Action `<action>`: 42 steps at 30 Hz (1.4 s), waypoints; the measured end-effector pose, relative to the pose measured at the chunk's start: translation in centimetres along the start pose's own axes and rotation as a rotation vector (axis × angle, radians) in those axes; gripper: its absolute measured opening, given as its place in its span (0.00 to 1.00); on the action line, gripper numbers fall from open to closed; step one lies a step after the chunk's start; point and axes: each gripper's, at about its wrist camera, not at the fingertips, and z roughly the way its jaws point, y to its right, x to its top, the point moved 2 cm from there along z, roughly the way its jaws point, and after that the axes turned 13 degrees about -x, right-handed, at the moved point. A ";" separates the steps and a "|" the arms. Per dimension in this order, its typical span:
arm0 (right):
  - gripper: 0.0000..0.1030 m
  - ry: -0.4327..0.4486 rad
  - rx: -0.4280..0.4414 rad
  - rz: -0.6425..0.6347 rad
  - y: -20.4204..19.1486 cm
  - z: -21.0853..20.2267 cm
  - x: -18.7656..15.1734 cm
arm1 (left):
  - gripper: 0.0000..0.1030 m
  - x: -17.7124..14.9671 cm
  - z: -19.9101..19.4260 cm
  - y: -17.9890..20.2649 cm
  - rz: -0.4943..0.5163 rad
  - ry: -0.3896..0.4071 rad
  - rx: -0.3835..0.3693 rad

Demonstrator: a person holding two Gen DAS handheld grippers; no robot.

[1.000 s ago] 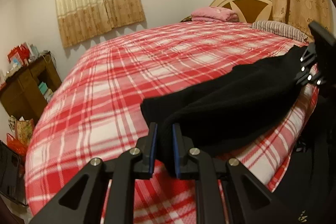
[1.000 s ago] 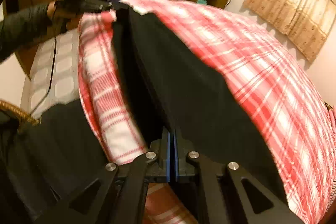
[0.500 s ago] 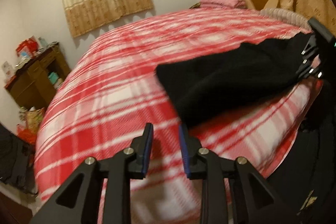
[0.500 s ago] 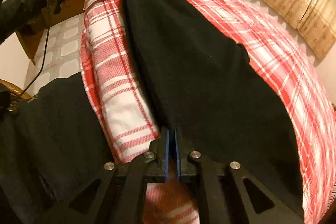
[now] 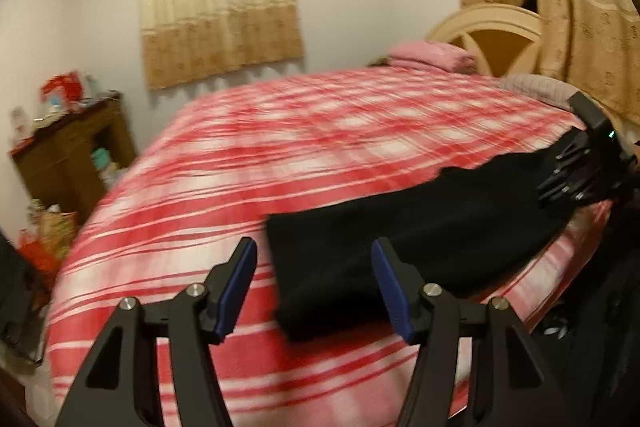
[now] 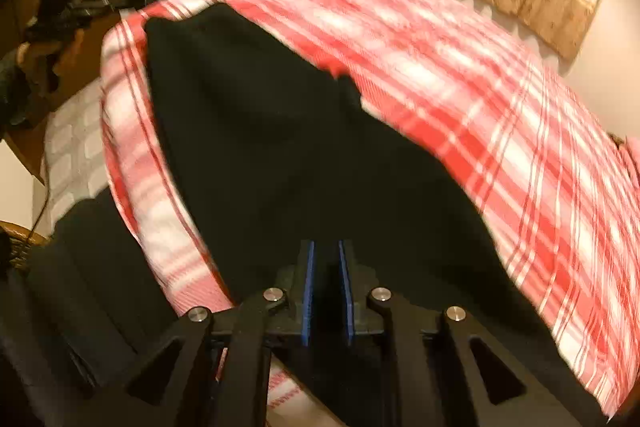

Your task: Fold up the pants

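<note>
**Now: black pants lying folded on the plaid bed, both grippers letting go**

Broadly, the red-and-white plaid bed cover (image 5: 304, 155) fills both views and serves as the landmark. Beyond its far side hangs a beige patterned curtain (image 5: 220, 7) on a white wall; at its head end stands a cream arched headboard (image 5: 492, 35) with a folded pink blanket (image 5: 428, 55) in front of it. Off its foot-end corner is a brown wooden cabinet (image 5: 68, 155) with red and white clutter on top.

The black fabric pants (image 5: 420, 239) lie as a long dark band along the near edge of the cover, flat on the cloth, one squared end (image 6: 248, 107) towards the foot corner of the bed.

The left gripper (image 5: 314, 287) hovers over the near edge of the cover with its blue-padded jaws wide apart; they have just been opening, and the pants' end shows between them without either pad touching it.

The right gripper (image 6: 326, 287) points down at the other end of the pants, near the head end of the cover. Its jaws have just been opening to a narrow gap; black cloth lies in that gap, but whether the pads press it cannot be told.
</note>
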 end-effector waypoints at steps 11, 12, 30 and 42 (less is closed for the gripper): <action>0.26 -0.018 -0.136 0.291 9.5 -4.8 -7.4 | 0.60 3.1 8.7 11.8 0.155 -0.097 -0.216; 0.27 -0.023 -0.171 0.333 11.2 -5.8 -8.6 | 0.60 3.3 9.1 12.5 0.174 -0.106 -0.218; 0.29 -0.162 -0.402 1.040 34.4 -13.5 -28.6 | 0.60 1.5 13.0 14.9 0.091 -0.203 -0.264; 0.04 -0.036 -0.478 0.875 35.1 -15.4 -24.6 | 0.65 0.8 13.4 14.9 0.071 -0.209 -0.260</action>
